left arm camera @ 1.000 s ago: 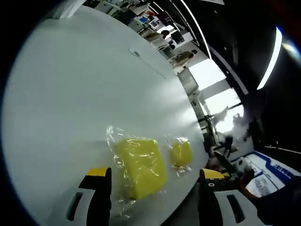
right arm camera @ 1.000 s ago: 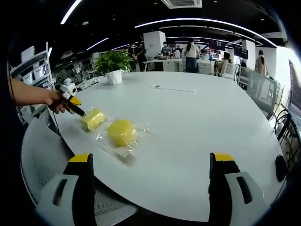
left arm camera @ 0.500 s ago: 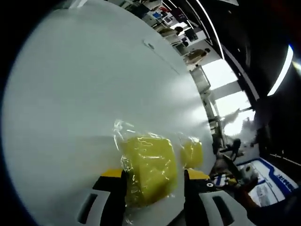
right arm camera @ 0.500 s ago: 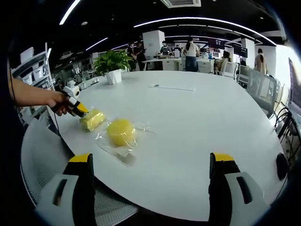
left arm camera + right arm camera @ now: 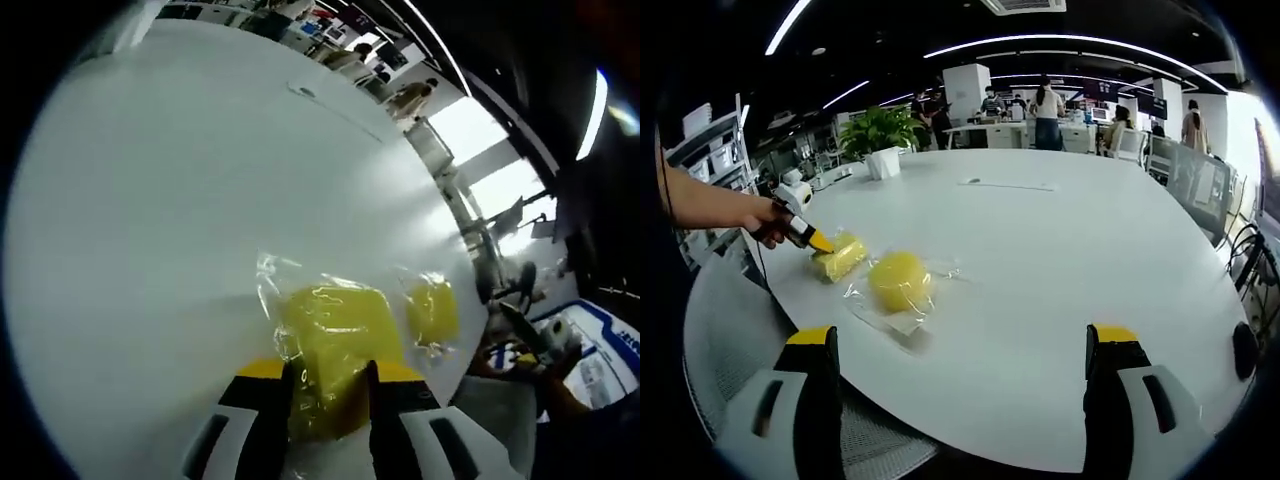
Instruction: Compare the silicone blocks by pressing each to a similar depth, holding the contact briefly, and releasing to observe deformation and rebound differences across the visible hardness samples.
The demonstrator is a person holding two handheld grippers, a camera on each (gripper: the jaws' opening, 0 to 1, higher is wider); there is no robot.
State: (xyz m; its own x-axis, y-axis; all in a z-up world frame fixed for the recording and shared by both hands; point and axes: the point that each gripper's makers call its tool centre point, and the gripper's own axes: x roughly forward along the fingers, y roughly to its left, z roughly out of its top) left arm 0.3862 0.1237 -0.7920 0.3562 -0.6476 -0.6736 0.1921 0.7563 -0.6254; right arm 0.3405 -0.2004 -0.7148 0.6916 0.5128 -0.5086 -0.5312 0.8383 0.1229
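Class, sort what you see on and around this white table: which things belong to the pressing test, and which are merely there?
Part of the job:
- rectangular yellow block in its clear bag, squeezed by the left gripper
- round yellow block in its bag
- right gripper, jaws wide apart

Just lying about:
- potted plant
- mesh chair
- white table, which only bears them

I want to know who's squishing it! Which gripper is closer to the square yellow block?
The left. The left gripper has its fingers closed on the block. The right gripper hangs open near the table edge, away from it.
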